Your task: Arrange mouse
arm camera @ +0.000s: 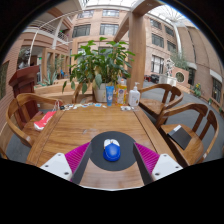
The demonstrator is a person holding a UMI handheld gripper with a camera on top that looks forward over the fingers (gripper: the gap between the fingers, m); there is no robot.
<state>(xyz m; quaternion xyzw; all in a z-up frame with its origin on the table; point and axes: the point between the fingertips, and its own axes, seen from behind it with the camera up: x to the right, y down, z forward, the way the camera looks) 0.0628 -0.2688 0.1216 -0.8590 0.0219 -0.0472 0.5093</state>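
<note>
Mouse [112, 151] on mousepad [112, 147], wooden table [90, 125], open gripper [112, 158], atrium.

Wooden slatted table [85, 125], planks running away from the viewer. At the near end a dark mouse pad [112, 150] lies flat on it, a blue mouse [112, 151] sitting on the pad. At the far end a potted plant [100, 70] stands on the tabletop, with a few bottles [122, 95] just beside it.
</note>
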